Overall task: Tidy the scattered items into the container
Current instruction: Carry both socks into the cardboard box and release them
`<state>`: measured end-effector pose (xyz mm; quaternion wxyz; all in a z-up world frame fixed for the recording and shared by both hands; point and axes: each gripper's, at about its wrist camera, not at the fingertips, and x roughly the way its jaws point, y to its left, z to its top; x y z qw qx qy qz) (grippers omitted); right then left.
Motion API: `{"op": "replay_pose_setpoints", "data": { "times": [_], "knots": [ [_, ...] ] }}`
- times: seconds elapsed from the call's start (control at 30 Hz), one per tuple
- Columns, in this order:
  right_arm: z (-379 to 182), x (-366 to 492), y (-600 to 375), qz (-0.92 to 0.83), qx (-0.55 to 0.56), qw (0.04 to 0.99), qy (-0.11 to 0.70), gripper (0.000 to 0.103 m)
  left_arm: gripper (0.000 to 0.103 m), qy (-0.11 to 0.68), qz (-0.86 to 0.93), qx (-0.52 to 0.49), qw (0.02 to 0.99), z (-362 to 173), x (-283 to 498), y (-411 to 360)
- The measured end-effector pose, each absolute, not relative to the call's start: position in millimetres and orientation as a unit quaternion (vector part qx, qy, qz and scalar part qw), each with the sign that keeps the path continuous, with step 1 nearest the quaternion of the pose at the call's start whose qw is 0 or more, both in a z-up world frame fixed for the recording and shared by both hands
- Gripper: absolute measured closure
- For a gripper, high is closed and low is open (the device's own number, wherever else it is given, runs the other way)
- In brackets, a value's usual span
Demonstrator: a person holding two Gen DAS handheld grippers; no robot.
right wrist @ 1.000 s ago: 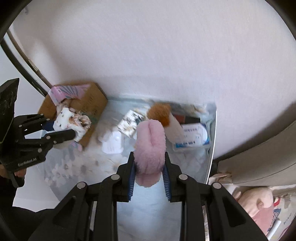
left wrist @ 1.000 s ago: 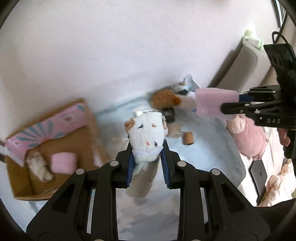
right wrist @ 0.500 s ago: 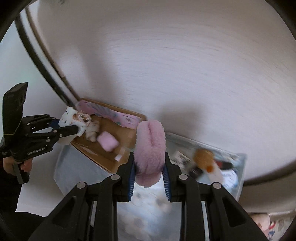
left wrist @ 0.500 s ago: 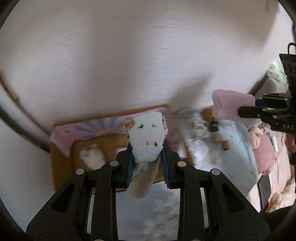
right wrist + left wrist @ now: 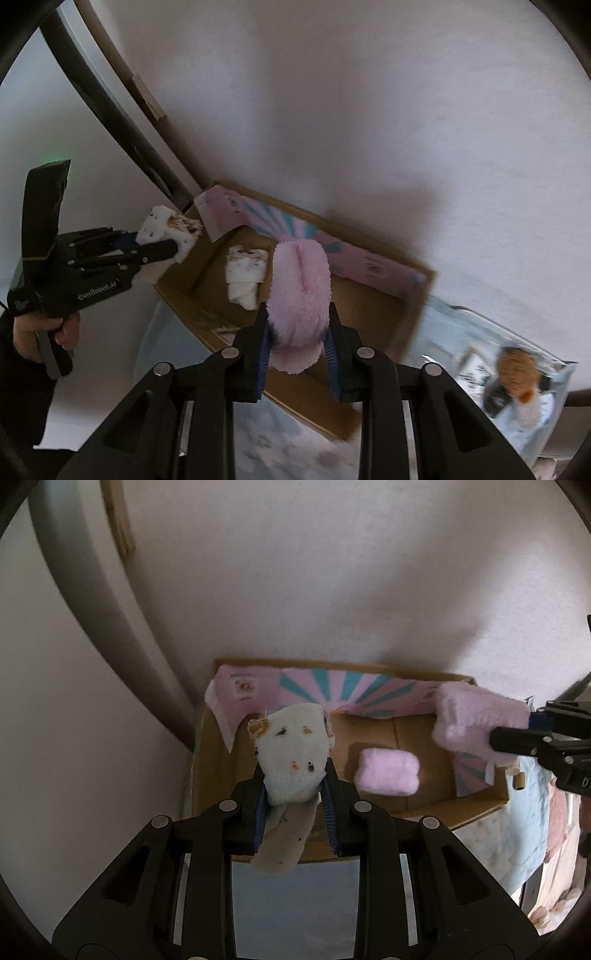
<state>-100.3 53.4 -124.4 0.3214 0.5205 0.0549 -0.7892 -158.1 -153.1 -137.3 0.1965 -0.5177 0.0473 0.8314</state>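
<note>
Left gripper [image 5: 293, 805] is clamped on a white sock [image 5: 291, 760]; right gripper [image 5: 297, 349] is clamped on a pink fuzzy sock [image 5: 299, 291]. Both hang over the cardboard box [image 5: 421, 291] at the wall. Risks: fabric snagging on pads at release, or landing on the box's raised pink flap [image 5: 332, 686]. Grippers are near each other; the wall limits room behind.

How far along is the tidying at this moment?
Partly done. A pink sock and a white sock already lie in the cardboard box. In hand: the left gripper carries a white spotted sock, the right gripper a fluffy pink sock. Left: blurred clutter on the blue mat.
</note>
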Motion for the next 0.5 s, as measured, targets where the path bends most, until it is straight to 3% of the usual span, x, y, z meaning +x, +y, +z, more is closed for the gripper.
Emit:
{"op": "replay_pose_setpoints", "data": {
  "times": [0.33, 0.37, 0.4, 0.43, 0.47, 0.5],
  "knots": [
    [-152.9, -111.7, 9.7, -0.768, 0.544, 0.334, 0.048, 0.079, 0.080, 0.047, 0.822, -0.531, 0.203, -154.5, -163.6, -152.4],
    [-153.6, -113.0, 7.5, -0.767, 0.545, 0.334, 0.048, 0.078, 0.075, 0.048, 0.823, -0.528, 0.203, -155.5, -165.8, -150.7],
    [-152.1, -112.8, 7.8, -0.767, 0.547, 0.334, 0.049, 0.078, 0.069, 0.052, 0.826, -0.525, 0.198, -155.2, -166.5, -150.0],
    [-154.4, -114.9, 5.6, -0.762, 0.554, 0.331, 0.048, 0.074, 0.044, 0.059, 0.827, -0.528, 0.183, -155.8, -168.6, -149.8],
    [-156.5, -116.9, 4.7, -0.758, 0.561, 0.328, 0.046, 0.062, 0.009, 0.062, 0.827, -0.532, 0.173, -156.3, -170.4, -150.2],
    [-158.6, -119.3, 6.3, -0.755, 0.570, 0.320, 0.043, 0.053, 0.000, 0.056, 0.829, -0.530, 0.169, -154.7, -171.5, -152.6]
  ]
}}
